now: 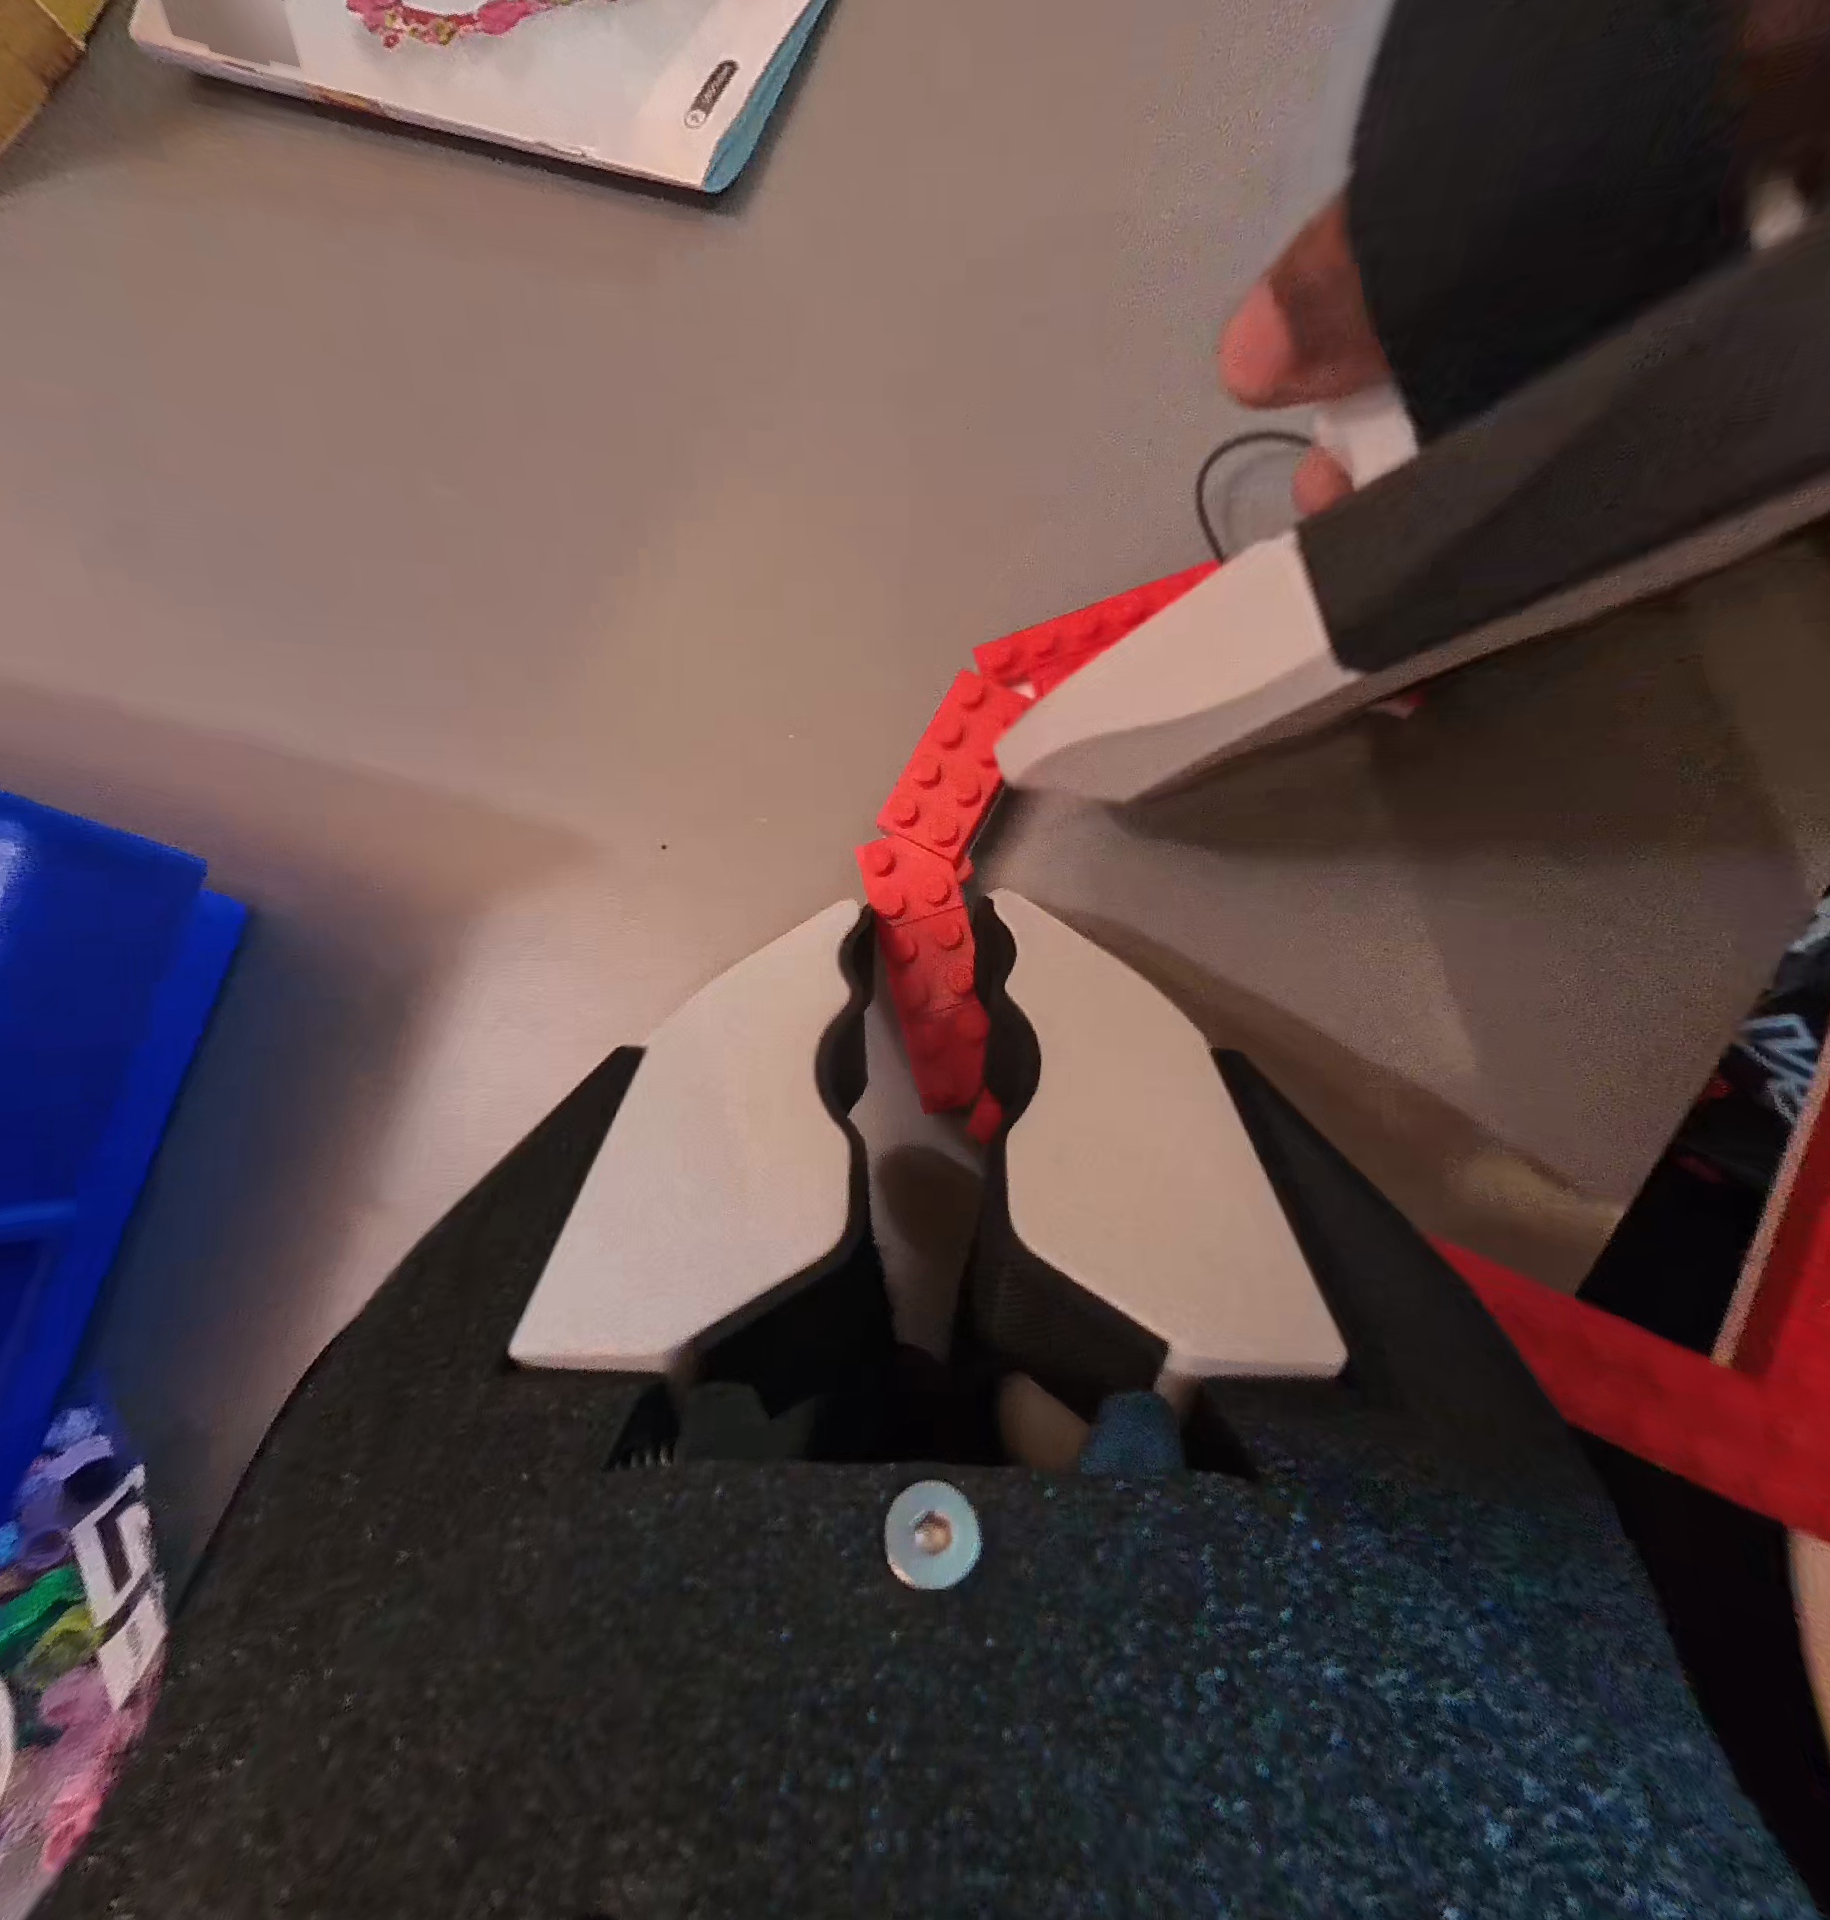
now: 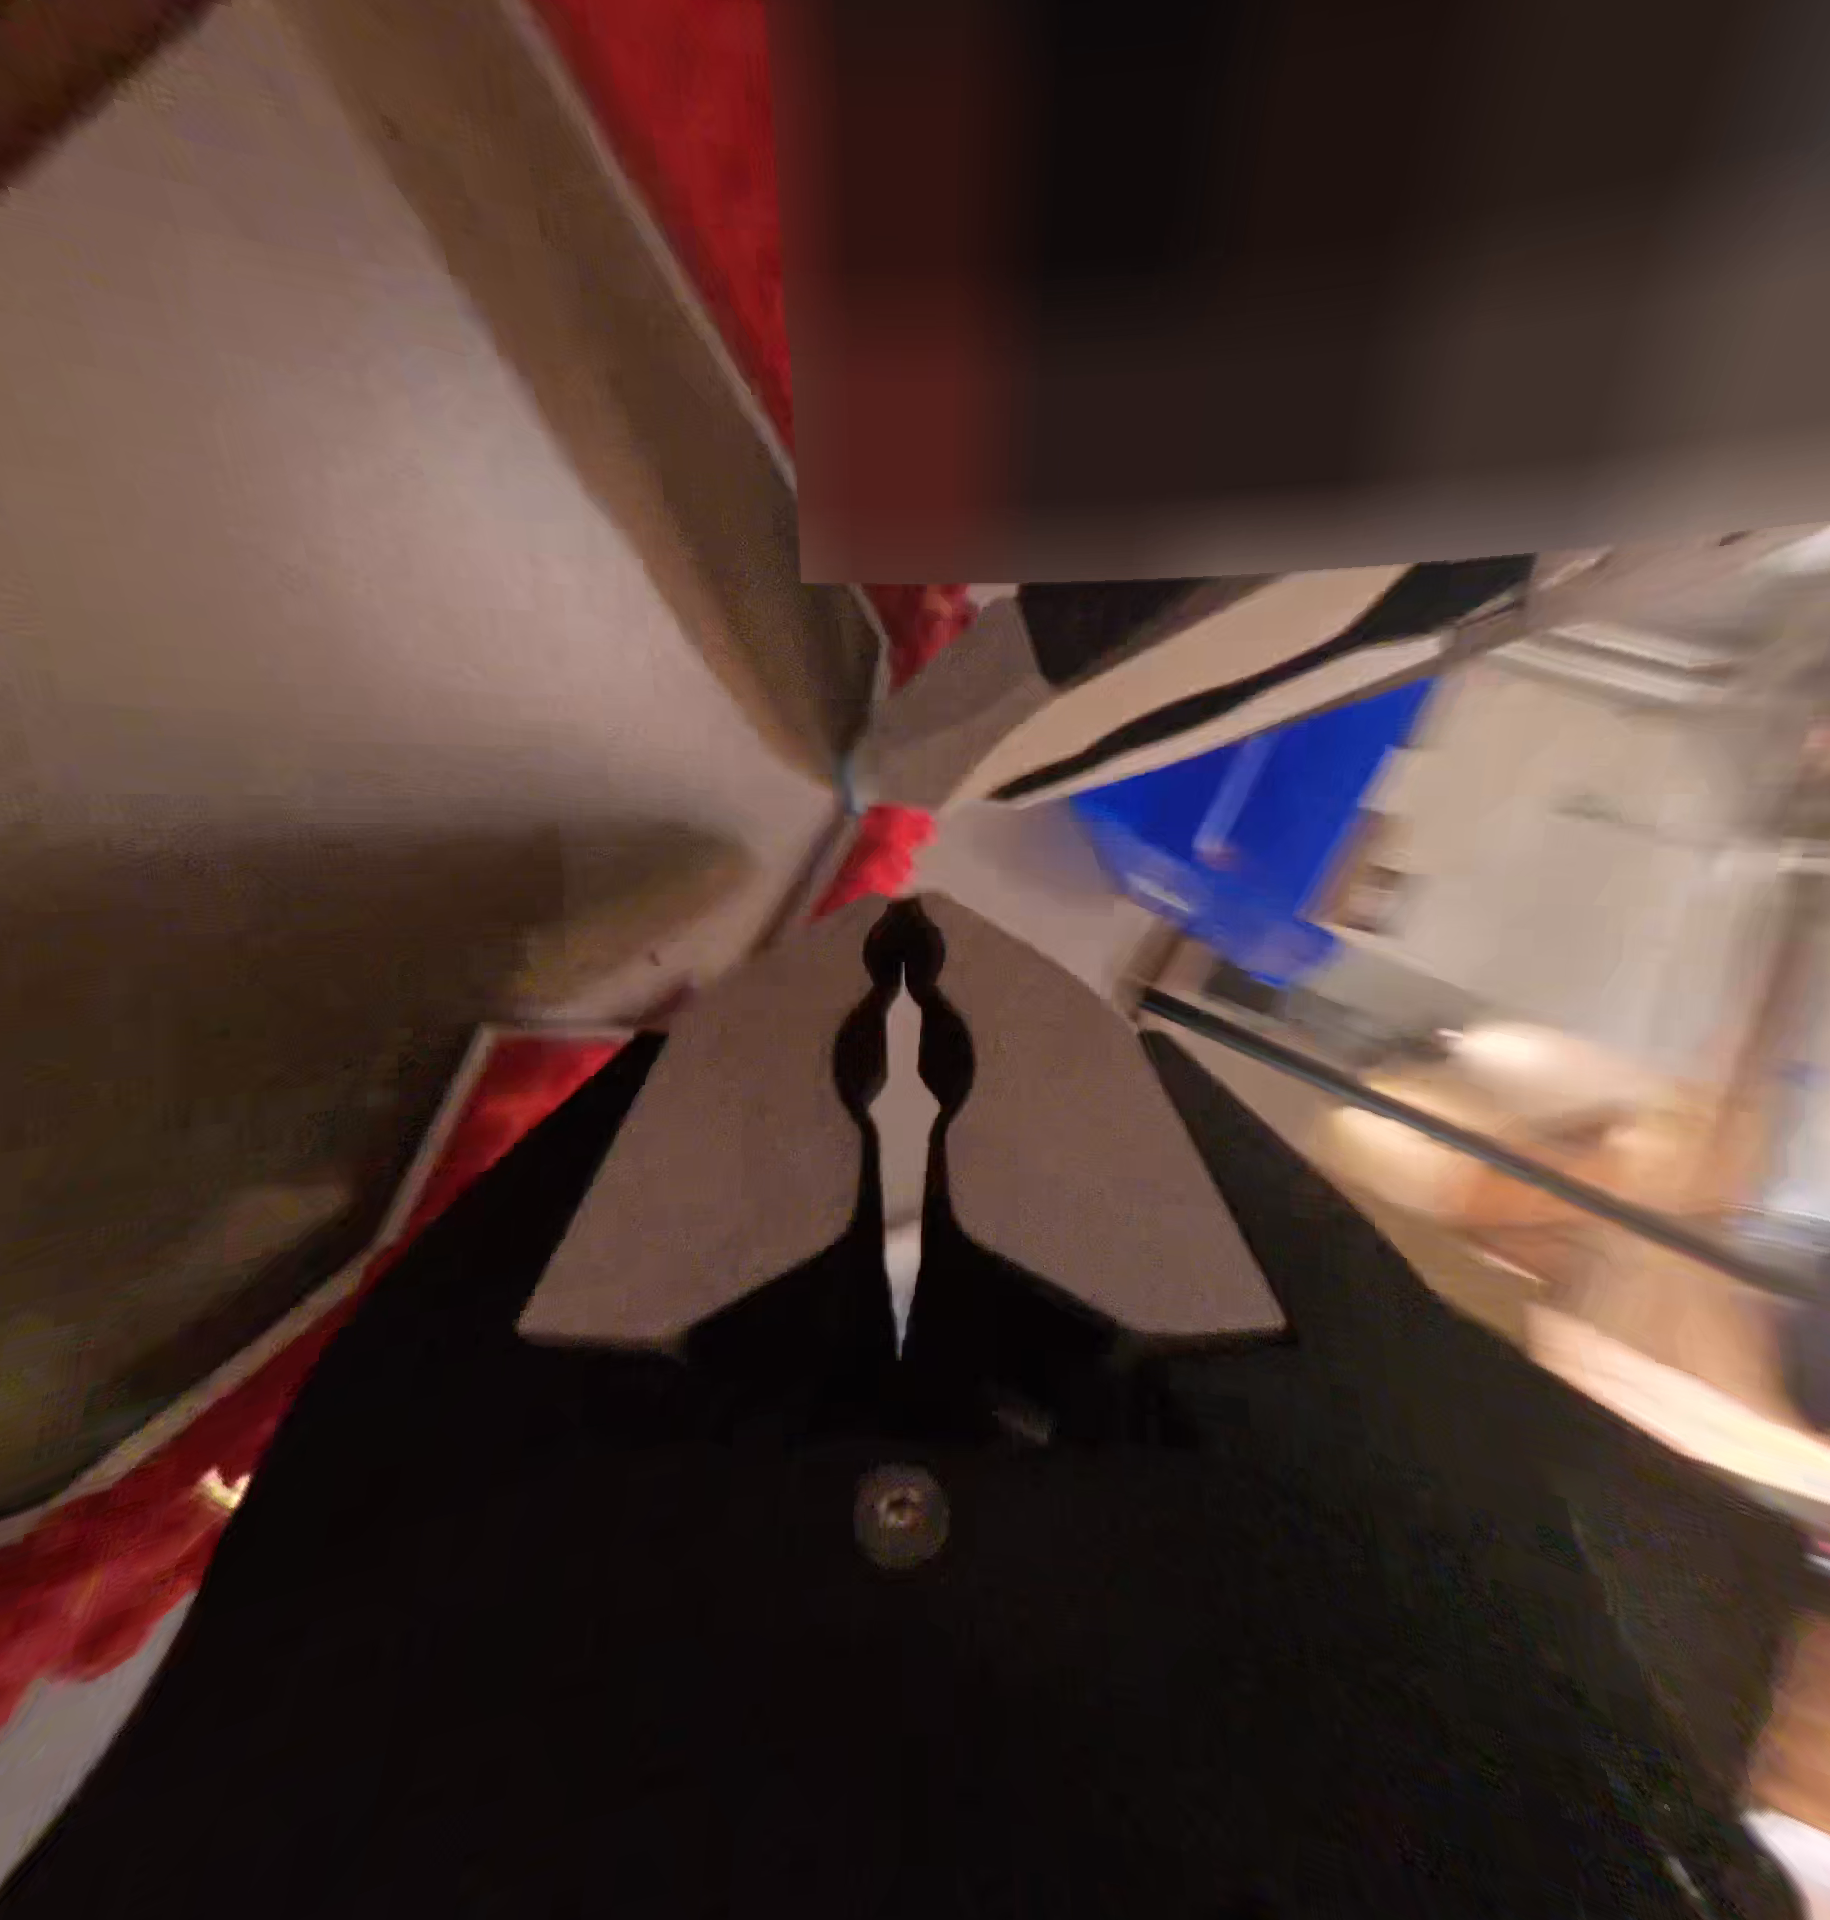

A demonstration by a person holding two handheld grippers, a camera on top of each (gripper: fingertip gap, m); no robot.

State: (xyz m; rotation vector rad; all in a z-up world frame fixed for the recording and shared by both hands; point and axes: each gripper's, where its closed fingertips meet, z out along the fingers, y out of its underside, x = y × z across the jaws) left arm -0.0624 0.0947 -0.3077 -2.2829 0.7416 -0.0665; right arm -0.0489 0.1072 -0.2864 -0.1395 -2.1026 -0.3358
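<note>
A curved chain of red studded brick plates point(image 1: 942, 769) hangs in the air over the grey table point(image 1: 475, 468). My left gripper point(image 1: 926, 914) is shut on the chain's near end, which sits between its wavy pads. My right gripper point(image 1: 1004, 758) comes in from the right and lies flat over the chain's far end. In the blurred right wrist view my right gripper point(image 2: 906, 920) is shut, with the red chain point(image 2: 890, 857) at its tips. One finger of the left gripper point(image 2: 1150, 686) shows just beyond. The chain's far part is hidden behind the right finger.
A blue bin point(image 1: 69, 1039) stands at the left, also in the right wrist view point(image 2: 1254, 821). A bag of mixed small pieces point(image 1: 38, 1683) lies below it. A booklet point(image 1: 495, 73) lies at the far edge. A red box point(image 1: 1804, 1299) is at the right. A person's hand point(image 1: 1295, 322) holds the right gripper.
</note>
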